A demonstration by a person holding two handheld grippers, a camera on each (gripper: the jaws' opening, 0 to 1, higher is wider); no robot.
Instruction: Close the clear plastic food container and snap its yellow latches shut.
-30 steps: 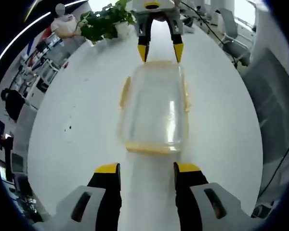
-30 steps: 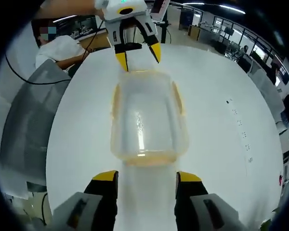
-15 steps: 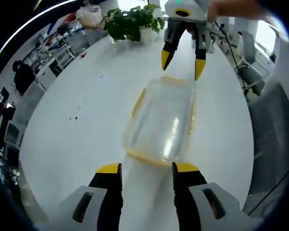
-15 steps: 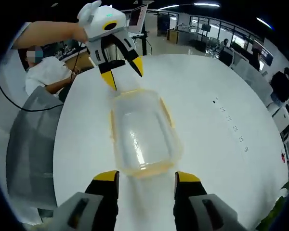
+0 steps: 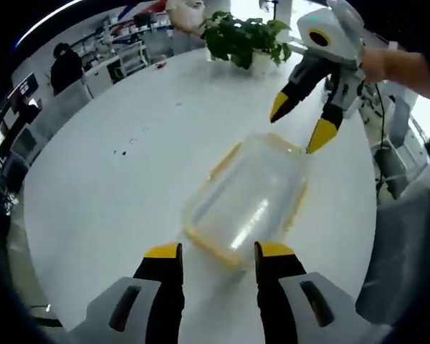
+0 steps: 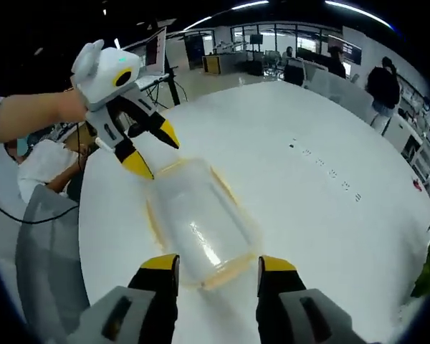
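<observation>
Container (image 5: pixel 247 204) is lying closed on the white worktop (image 5: pixel 107 193) in the left gripper view, yellow latches (image 5: pixel 224 160) along its rim, its near end just ahead of the left tool (image 5: pixel 213 251), whose jaws are standing spread and holding nothing. The right tool (image 5: pixel 301 122) is hovering spread above the far end, near a potted plant (image 5: pixel 245 39).

Right gripper view is showing the container (image 6: pixel 201 222) just beyond the right tool (image 6: pixel 212 263), jaws spread; the left tool (image 6: pixel 152 149) is hanging spread over the far end.
</observation>
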